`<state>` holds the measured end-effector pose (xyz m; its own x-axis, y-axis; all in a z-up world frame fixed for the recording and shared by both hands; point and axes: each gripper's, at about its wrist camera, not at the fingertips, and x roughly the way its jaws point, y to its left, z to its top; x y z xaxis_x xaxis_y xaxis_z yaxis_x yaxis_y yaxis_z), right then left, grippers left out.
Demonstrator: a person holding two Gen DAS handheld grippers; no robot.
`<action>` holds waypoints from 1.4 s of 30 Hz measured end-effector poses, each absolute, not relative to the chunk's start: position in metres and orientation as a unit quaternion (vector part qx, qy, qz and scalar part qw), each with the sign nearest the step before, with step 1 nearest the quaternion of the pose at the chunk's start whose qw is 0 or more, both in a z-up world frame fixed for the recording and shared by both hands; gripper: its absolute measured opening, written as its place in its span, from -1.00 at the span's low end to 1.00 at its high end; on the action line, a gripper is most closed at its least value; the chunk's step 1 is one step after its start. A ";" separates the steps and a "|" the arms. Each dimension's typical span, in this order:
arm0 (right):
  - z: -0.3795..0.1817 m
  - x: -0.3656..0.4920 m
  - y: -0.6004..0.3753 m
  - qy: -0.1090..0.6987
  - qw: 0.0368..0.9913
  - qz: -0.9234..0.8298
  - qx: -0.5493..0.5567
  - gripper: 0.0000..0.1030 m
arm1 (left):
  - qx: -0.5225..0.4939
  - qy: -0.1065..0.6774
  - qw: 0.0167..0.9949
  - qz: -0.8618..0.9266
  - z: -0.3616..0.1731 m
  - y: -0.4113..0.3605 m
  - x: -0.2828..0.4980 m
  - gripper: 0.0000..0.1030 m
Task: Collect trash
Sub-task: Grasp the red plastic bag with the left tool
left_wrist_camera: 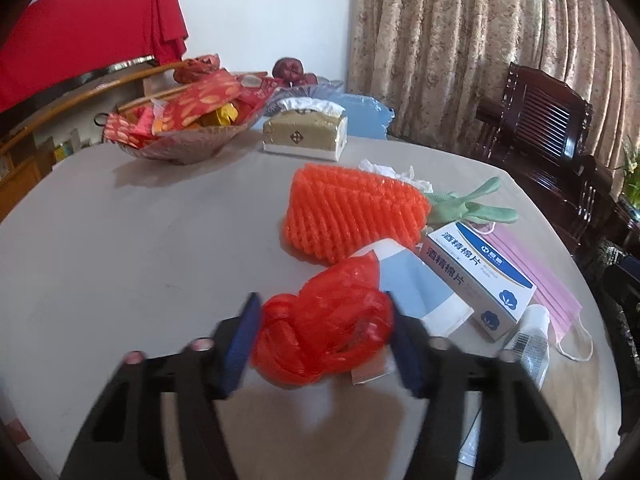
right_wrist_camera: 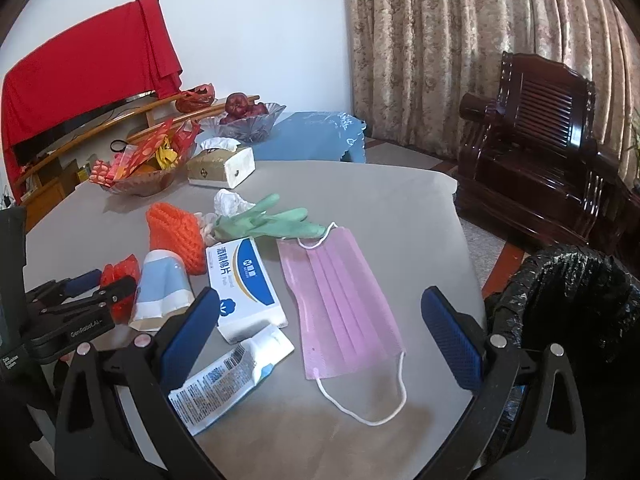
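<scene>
Right wrist view: the right gripper [right_wrist_camera: 320, 332] hangs spread wide over the grey table [right_wrist_camera: 380, 208], above a pink face mask [right_wrist_camera: 340, 300] and a squeezed tube [right_wrist_camera: 228, 376]. Left of it, the left gripper [left_wrist_camera: 324, 340] pinches a crumpled red plastic bag [left_wrist_camera: 324, 332]. Farther on lie a white box [right_wrist_camera: 244, 284], orange foam netting [right_wrist_camera: 176, 232] and a green glove [right_wrist_camera: 272, 220]. A black-lined bin [right_wrist_camera: 568, 300] stands at the table's right edge; curtains [right_wrist_camera: 460, 40] hang beyond.
</scene>
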<state>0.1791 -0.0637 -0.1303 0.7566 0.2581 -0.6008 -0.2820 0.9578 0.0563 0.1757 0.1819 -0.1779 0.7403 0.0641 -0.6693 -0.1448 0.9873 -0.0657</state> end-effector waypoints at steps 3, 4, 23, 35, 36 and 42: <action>-0.132 0.181 -0.057 0.321 0.935 0.153 -0.020 0.90 | -0.065 0.358 0.930 0.053 -0.180 0.186 0.177 -0.31; -0.133 0.181 -0.055 0.321 0.934 0.156 -0.021 0.90 | -0.069 0.356 0.931 0.051 -0.180 0.188 0.177 -0.38; -0.163 0.206 -0.007 0.362 0.908 0.203 -0.050 0.67 | -0.076 0.332 0.936 0.086 -0.150 0.218 0.152 -0.53; -0.178 0.221 0.006 0.389 0.894 0.213 -0.069 0.49 | -0.078 0.337 0.934 0.088 -0.152 0.220 0.150 -0.53; -0.180 0.223 0.007 0.393 0.891 0.214 -0.070 0.49 | -0.077 0.337 0.934 0.087 -0.152 0.220 0.151 -0.53; -0.191 0.235 0.013 0.430 0.870 0.229 -0.072 0.12 | -0.076 0.342 0.933 0.086 -0.155 0.216 0.152 -0.53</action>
